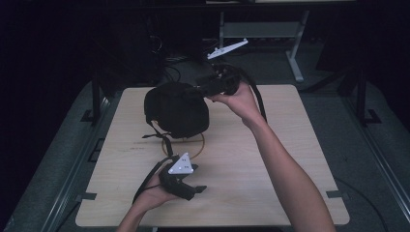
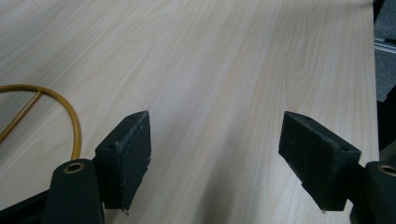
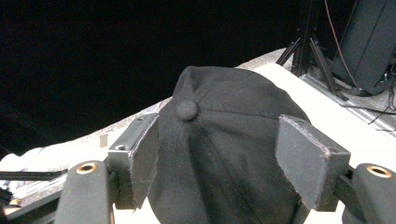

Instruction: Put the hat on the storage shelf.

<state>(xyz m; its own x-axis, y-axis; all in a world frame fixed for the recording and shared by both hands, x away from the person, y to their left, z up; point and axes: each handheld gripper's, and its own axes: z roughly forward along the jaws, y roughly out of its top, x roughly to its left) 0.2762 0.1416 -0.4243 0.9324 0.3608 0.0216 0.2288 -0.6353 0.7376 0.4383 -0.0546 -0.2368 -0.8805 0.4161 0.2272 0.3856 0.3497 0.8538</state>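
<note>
Currently the right hand [image 1: 240,101] reaches across the table [image 1: 300,159] with its forearm extended, holding the right gripper [image 1: 205,88] level against the far right side of the black cap [image 1: 177,109]. Its jaws stand apart; the cap's crown, button uppermost, sits between them, with no pad visibly pressing. Near the front edge, the left hand [image 1: 152,195] holds the left gripper [image 2: 215,154] low over bare wood, jaws wide apart, well clear of the cap and just beside a yellow wire ring [image 2: 70,116].

We note a pale wooden table [image 1: 290,159] on grey floor [image 1: 367,159]. Beyond its far edge the room is dark. A light metal frame [image 1: 295,53] stands past the far right corner.
</note>
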